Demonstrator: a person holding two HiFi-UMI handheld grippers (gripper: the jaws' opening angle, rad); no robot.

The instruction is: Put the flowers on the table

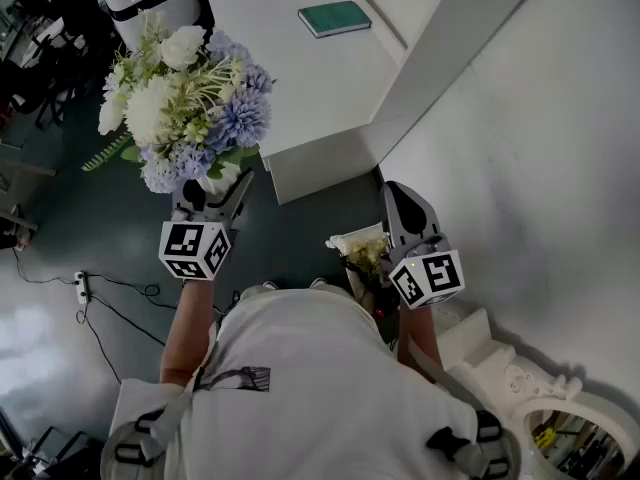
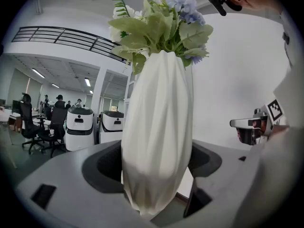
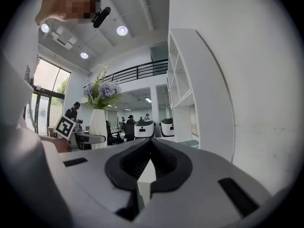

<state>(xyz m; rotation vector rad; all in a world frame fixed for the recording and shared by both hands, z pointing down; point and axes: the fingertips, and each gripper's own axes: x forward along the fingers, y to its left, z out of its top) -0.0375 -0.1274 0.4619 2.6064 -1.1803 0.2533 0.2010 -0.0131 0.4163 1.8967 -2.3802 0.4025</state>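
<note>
The room is a big open office with a dark floor, a plain white wall on the person's right and tall white shelves beside it. Out from that corner runs the white desk, ahead of the person and mostly bare.

The task looks about halfway done. The flowers, a bunch of white and pale blue blooms, are lifted and in the air, but they hang over the floor just off the desk's near corner, not over its top. What is left, by this reckoning, is to carry them forward and to the right over the bare desk, lower them until the base sits flat, and let go.

They stand upright in a ribbed white vase. The left tongs grip that vase low on its body, jaws spread wide with a pad pressed to each side. The right tongs hold nothing, with the jaws brought together, and hang low near the wall.

A second pale bunch sits down by the person's feet, close to the right tongs. On the far part of the desk lies a teal book, well apart from the near corner, so there seems to be room to set the vase down. A power strip lies on the floor to the left.
</note>
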